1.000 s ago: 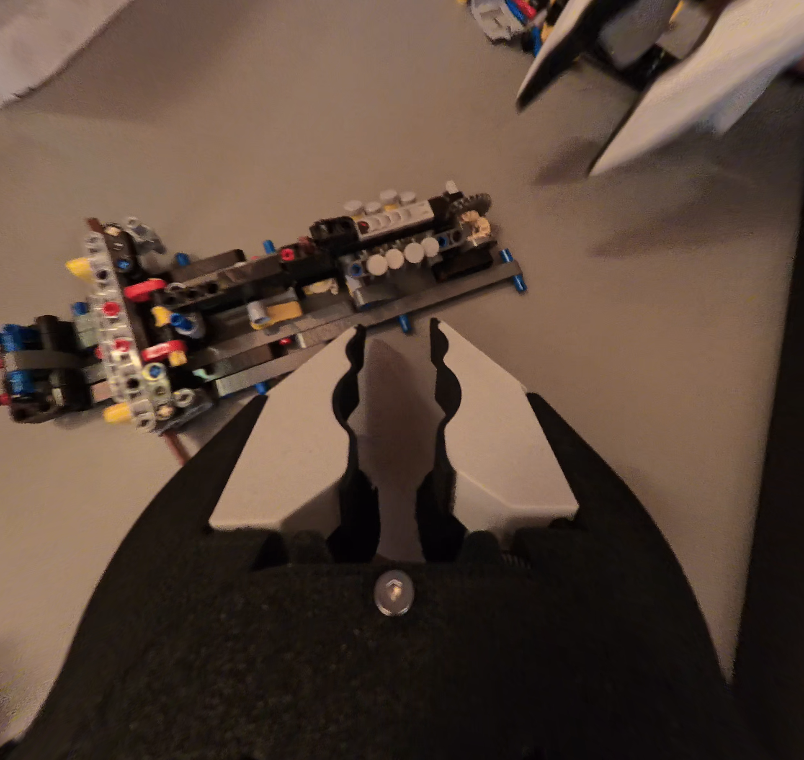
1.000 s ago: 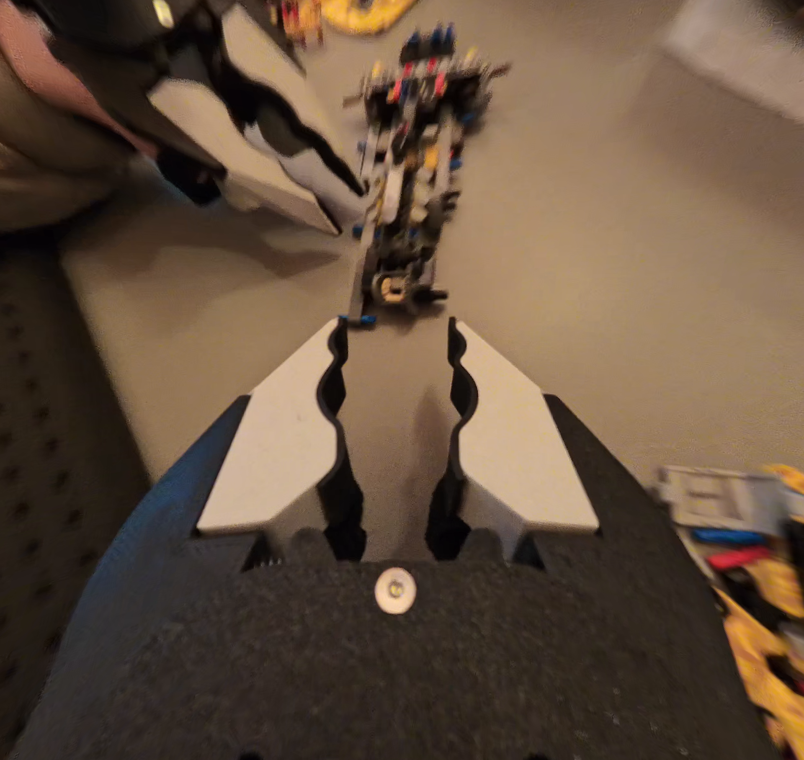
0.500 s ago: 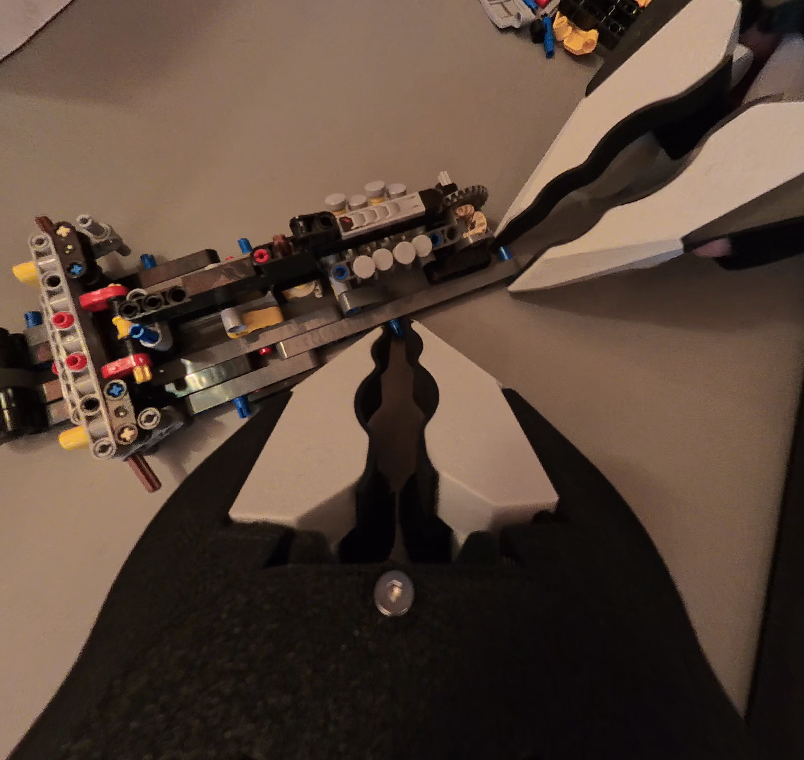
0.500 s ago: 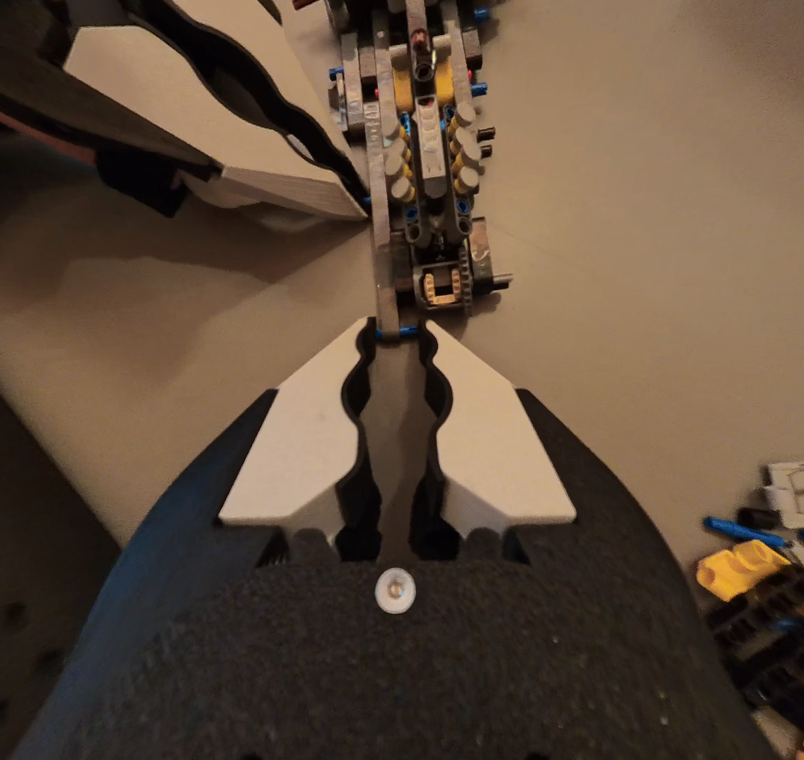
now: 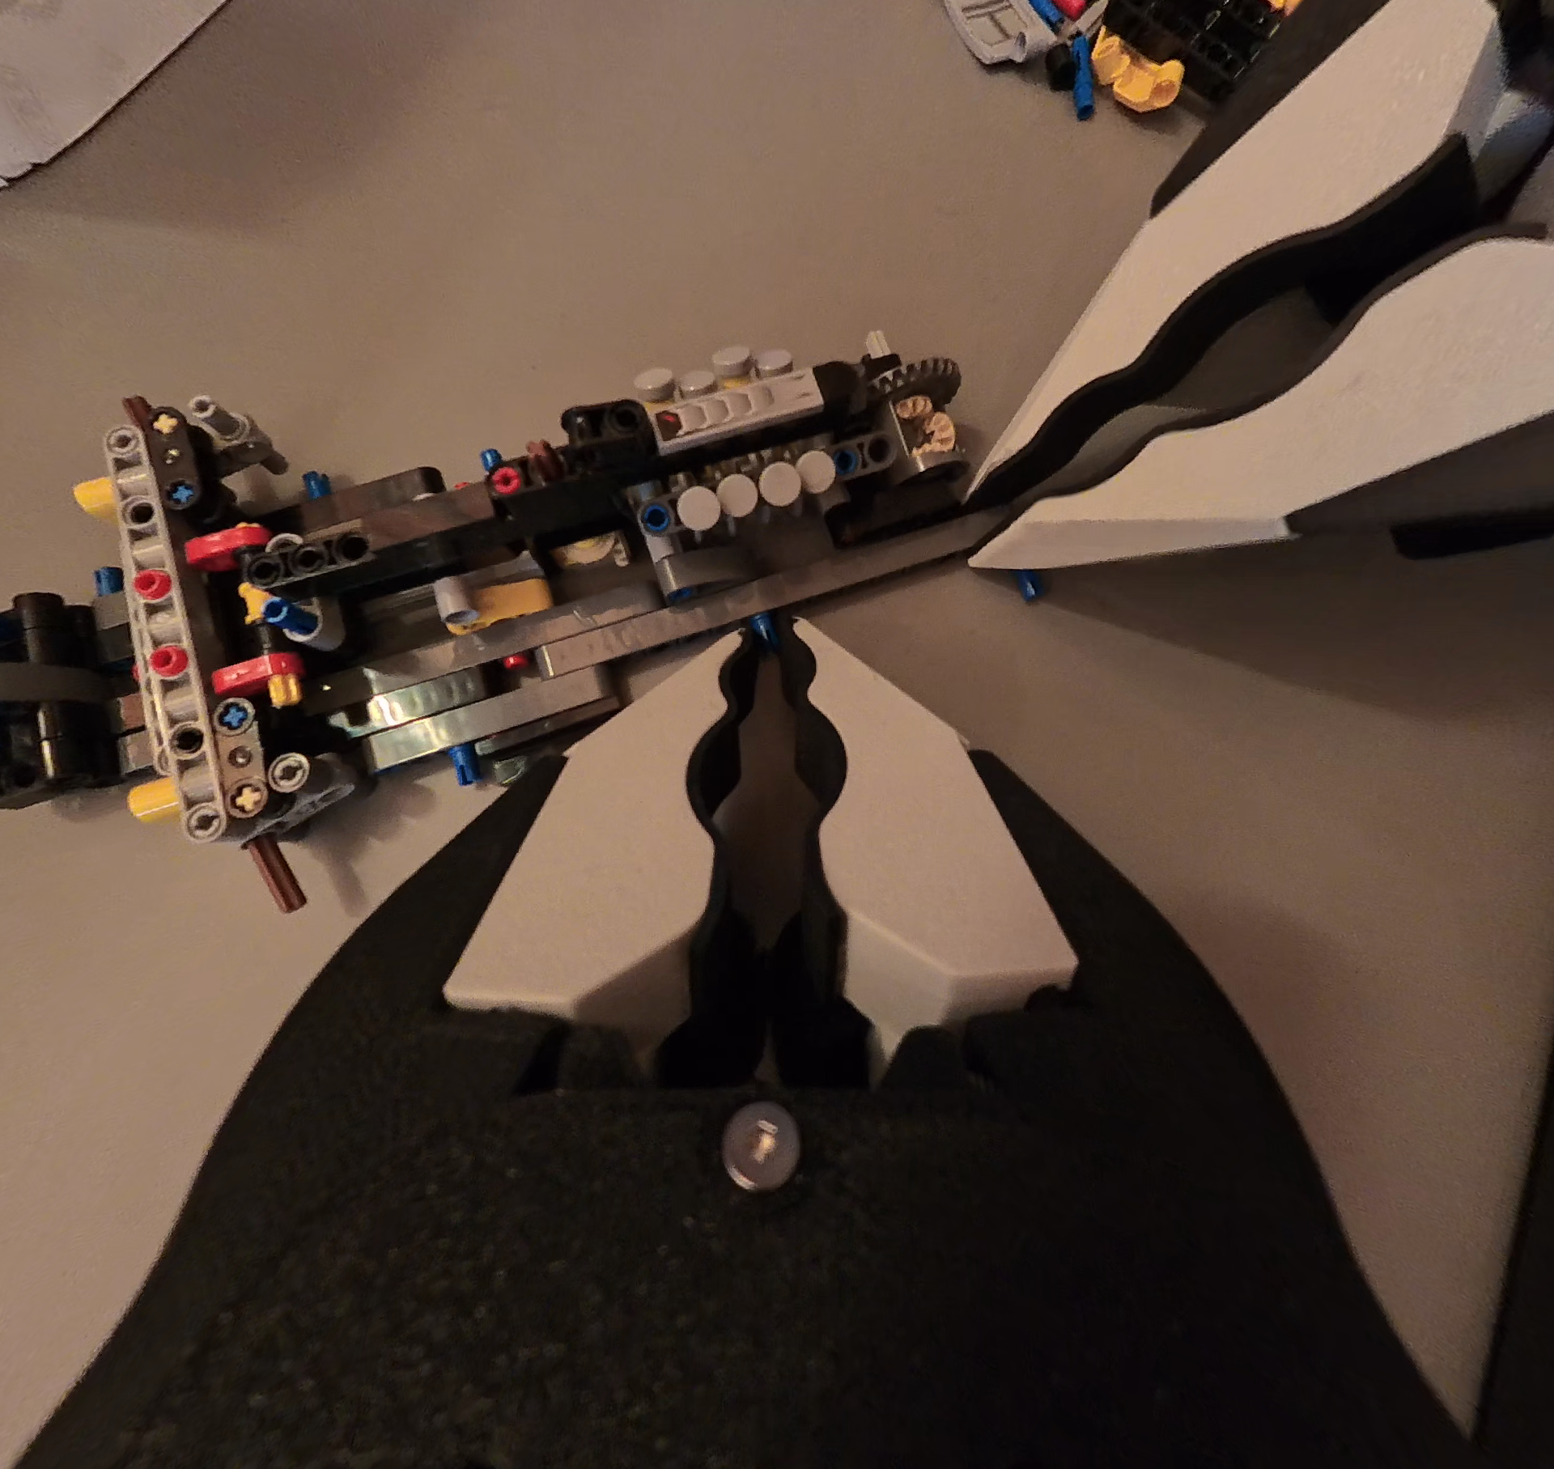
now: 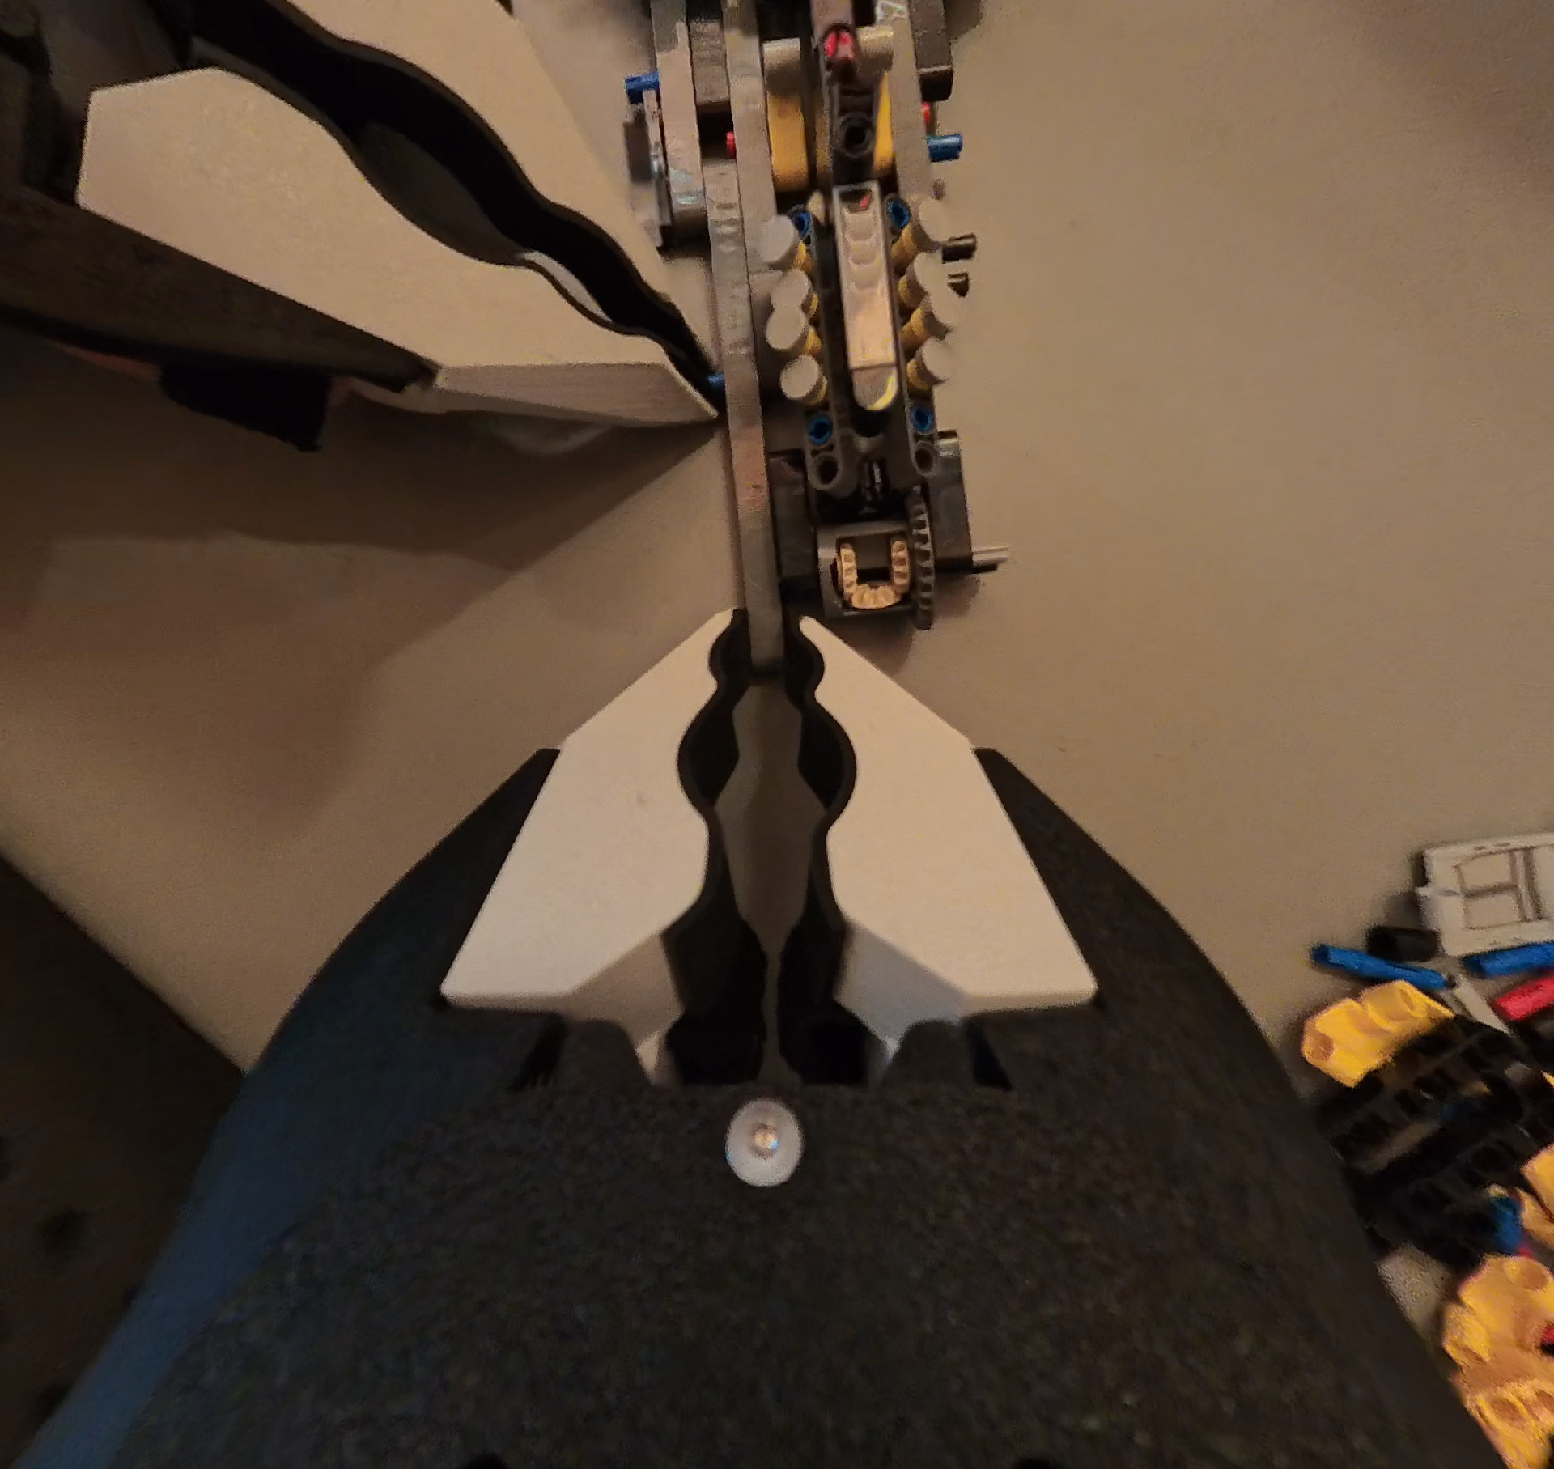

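Observation:
A long building-brick chassis (image 5: pixel 521 554) of grey, black, red, yellow and blue parts lies flat on the grey table (image 5: pixel 589 167). A long grey beam (image 5: pixel 841 588) runs along its near side. My left gripper (image 5: pixel 765 638) is shut on a small blue pin (image 5: pixel 762 628) sticking out of that beam's side. My right gripper (image 6: pixel 765 642) is shut on the free end of the beam (image 6: pixel 744 419), next to a tan gear block (image 6: pixel 870 575). Each gripper also shows in the other view: the right one (image 5: pixel 980 525) and the left one (image 6: pixel 702 386).
A pile of loose yellow, black and blue parts (image 5: pixel 1135 7) lies beyond the right gripper and shows at the right of the right wrist view (image 6: pixel 1429 1050). A white sheet (image 5: pixel 101 24) lies at the far left. A dark perforated surface (image 6: pixel 84 1134) borders the table. Spacing between my two grippers at the tips: around 6 centimetres.
Both grippers moved in to the chassis and closed. The left one shut on the blue pin. The right one slid onto the beam's end and shut on it.

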`<state>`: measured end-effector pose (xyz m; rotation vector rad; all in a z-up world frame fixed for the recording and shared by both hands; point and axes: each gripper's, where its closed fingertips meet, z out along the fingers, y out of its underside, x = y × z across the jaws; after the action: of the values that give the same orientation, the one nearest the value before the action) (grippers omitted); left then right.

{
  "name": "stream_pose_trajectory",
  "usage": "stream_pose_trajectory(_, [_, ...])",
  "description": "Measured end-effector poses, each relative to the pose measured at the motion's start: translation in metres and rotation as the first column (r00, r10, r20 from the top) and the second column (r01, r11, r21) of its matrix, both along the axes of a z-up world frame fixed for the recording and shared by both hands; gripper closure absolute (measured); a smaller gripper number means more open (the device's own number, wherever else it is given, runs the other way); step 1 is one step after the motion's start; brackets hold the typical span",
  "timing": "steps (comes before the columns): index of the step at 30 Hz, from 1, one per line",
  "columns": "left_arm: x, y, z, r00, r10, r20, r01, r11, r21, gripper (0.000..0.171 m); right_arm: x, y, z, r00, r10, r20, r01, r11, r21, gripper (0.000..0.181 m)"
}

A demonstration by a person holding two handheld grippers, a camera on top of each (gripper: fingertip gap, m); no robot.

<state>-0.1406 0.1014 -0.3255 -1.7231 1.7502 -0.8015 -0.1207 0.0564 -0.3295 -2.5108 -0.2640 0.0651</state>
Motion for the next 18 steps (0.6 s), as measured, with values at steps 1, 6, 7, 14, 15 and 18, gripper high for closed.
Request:
stream_pose_trajectory(1, [0.0,0.0,0.0,1.0,-0.002,0.0,0.002,1.0,0.0,0.166,0.0,0.0,0.0,0.999,0.007,-0.033,-0.007,1.0,0.002,0.173])
stream_pose_trajectory(6, [0.0,-0.001,0.0,1.0,-0.003,-0.001,0.003,1.0,-0.005,0.166,-0.01,-0.006,0.018,0.987,0.114,-0.109,-0.104,0.99,0.091,0.166])
stream_pose_trajectory(7, [-0.001,0.0,0.0,1.0,-0.003,-0.003,0.003,1.0,0.001,0.166,-0.009,-0.009,0.018,0.987,0.126,-0.098,-0.117,0.989,0.093,0.161])
stream_pose_trajectory(14, [-0.008,-0.014,0.032,0.996,-0.029,0.089,0.021,0.996,0.081,0.146,0.029,0.0,0.045,0.976,0.215,0.037,-0.218,0.95,0.222,0.166])
stream_pose_trajectory(15, [-0.007,-0.03,0.031,0.994,-0.061,0.093,0.059,0.998,0.027,0.146,0.031,0.003,0.05,0.968,0.252,0.018,-0.25,0.942,0.225,0.166])
stream_pose_trajectory(18, [-0.001,-0.05,0.017,0.995,-0.08,0.051,0.079,0.997,0.023,0.147,0.038,0.014,0.04,0.935,0.341,-0.095,-0.317,0.927,0.201,0.149])
